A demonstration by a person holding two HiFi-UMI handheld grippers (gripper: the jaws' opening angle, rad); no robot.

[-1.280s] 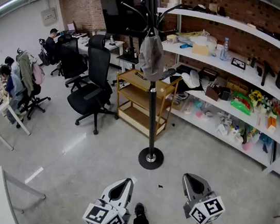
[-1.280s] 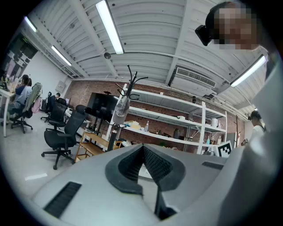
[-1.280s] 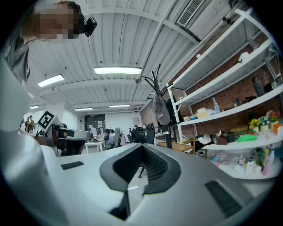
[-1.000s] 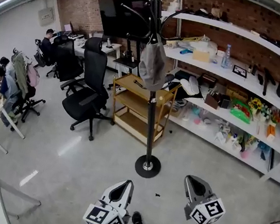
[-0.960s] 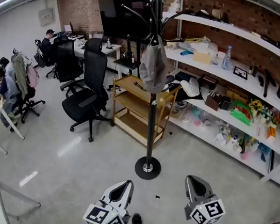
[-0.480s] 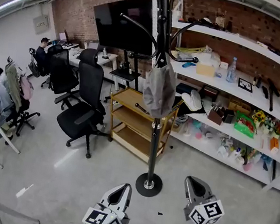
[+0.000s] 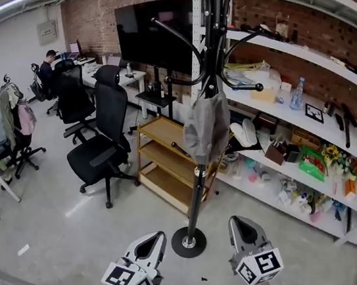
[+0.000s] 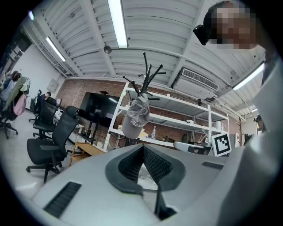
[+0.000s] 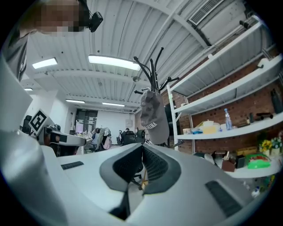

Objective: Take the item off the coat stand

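Note:
A black coat stand (image 7: 194, 194) rises from a round base on the grey floor in the head view. A grey cap (image 7: 207, 128) hangs from one of its upper hooks; the same cap (image 8: 136, 117) shows in the left gripper view, and the cap (image 9: 154, 111) in the right gripper view. My left gripper (image 7: 153, 243) is low at the bottom centre, shut and holding nothing. To its right, my right gripper (image 7: 242, 229) is also shut and empty. Both are well short of the cap and below it.
White shelves (image 7: 310, 62) full of small goods line the brick wall on the right. A wooden trolley (image 7: 161, 159) stands behind the stand. Black office chairs (image 7: 101, 147) and seated people are at the left.
The view has come nearer to the coat stand and tilted up, so the cap sits larger and more central. Both grippers have kept their place at the bottom, still shut.

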